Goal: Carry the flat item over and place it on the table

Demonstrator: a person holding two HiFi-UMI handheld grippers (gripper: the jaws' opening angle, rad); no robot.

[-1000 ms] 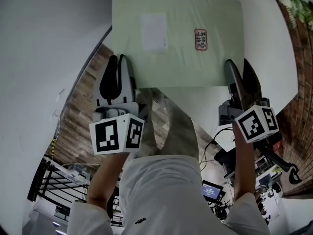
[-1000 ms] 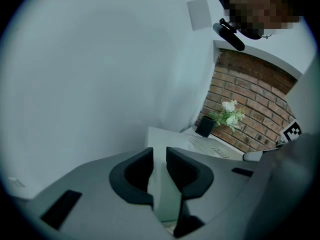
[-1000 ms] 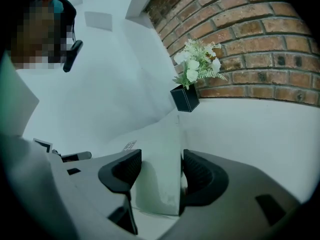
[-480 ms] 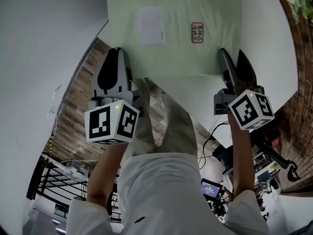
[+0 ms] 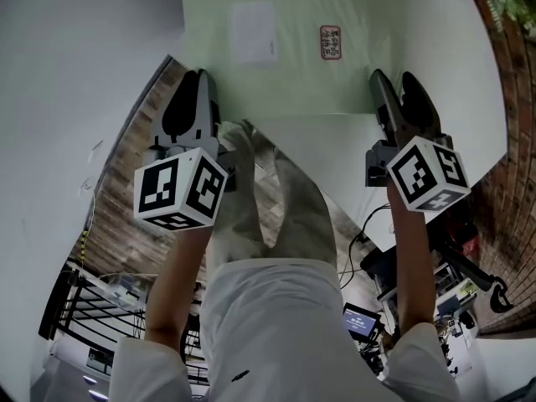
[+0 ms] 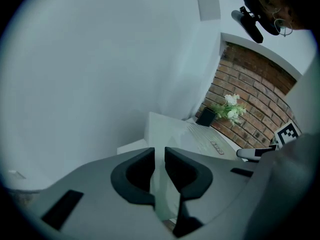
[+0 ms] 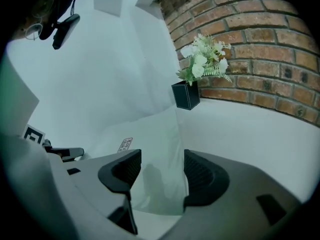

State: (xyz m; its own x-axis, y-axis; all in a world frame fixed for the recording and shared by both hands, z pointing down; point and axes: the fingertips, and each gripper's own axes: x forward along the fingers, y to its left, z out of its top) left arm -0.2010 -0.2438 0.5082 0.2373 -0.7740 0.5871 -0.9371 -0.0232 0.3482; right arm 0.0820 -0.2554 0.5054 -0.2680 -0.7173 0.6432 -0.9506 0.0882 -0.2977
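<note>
Flat item is read as matt paper-like sheet, table as smooth matt white, wall as rough brick, floor as wood plank, right gripper pads as ribbed matt black plastic.

The desk lies bare to the right of the flat sheet. At upper right, a potted plant and brick wall close it off. A white wall bounds the left.
</note>
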